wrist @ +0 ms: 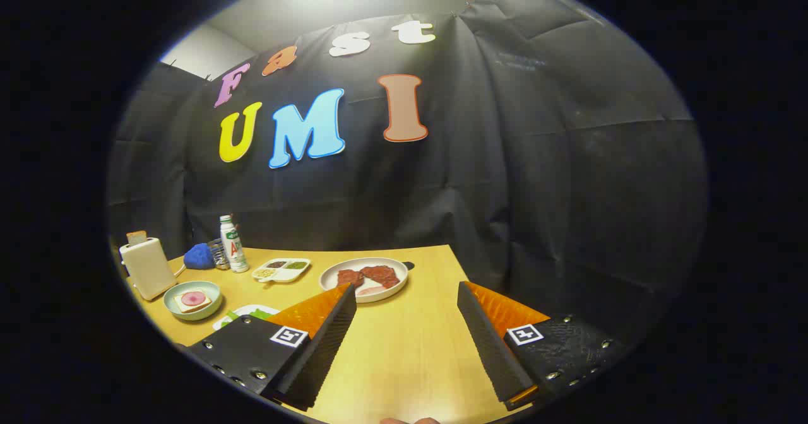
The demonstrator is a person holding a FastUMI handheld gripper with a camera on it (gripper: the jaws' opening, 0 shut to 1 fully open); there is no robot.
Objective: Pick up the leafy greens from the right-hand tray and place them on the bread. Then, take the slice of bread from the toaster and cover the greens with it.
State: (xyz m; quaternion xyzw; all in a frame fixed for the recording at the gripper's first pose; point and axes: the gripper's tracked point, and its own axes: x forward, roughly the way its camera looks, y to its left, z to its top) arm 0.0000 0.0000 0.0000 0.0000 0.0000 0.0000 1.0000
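The gripper [407, 304] hangs above the wooden table [404, 361], fingers spread wide with nothing between them. The leafy greens [251, 315] lie on a white tray [222, 323] near the left finger, half hidden behind it. Further left sits the bowl [192, 300] with bread [191, 300] and a pink slice on top; the toaster [149, 267] stands beyond, a slice [136, 237] poking up. The risk looks like a blind approach: the greens may be pinched at an edge and slip, or the tray gets nudged.

Wooden table [404, 348] has a white plate [328, 285] of red meat slices [369, 276], a little divided condiment dish [281, 270], a white bottle [233, 244], and some blue lumpy thing [199, 257].
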